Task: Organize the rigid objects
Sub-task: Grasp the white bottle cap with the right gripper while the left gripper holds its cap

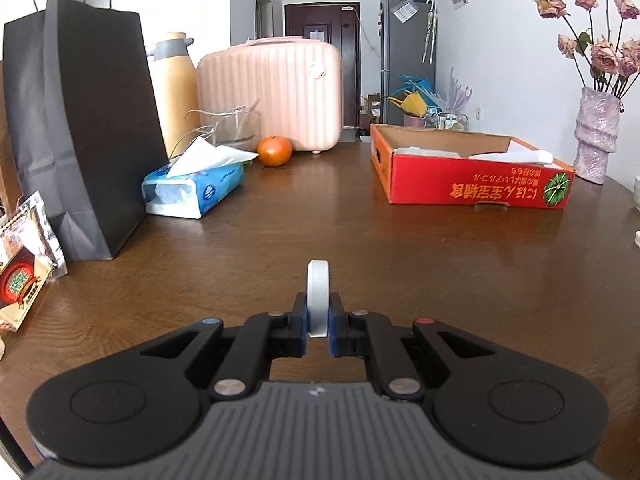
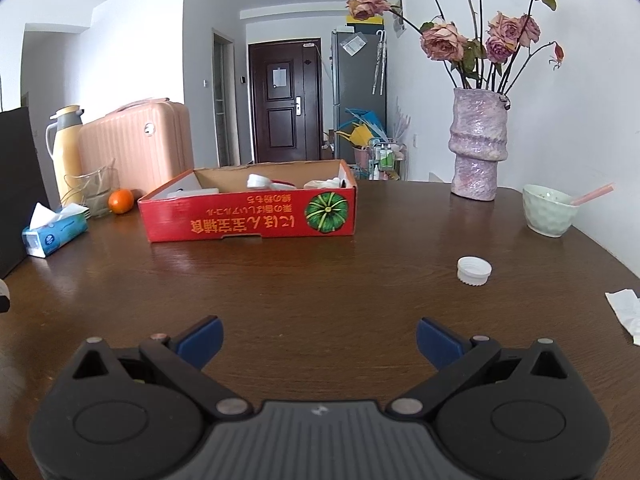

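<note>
Your left gripper (image 1: 319, 322) is clenched on a white disc (image 1: 318, 296), held edge-up above the table (image 1: 360, 240). Your right gripper (image 2: 319, 336) hangs released; a white cap (image 2: 474, 271) lies near the red box (image 2: 248, 216).

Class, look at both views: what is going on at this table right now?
Someone is tidying small hard items into the red box. The left gripper has its jaws shut on a white disc, held on edge above the table. The right gripper hangs open and empty, with a white cap lying ahead to its right.
</note>
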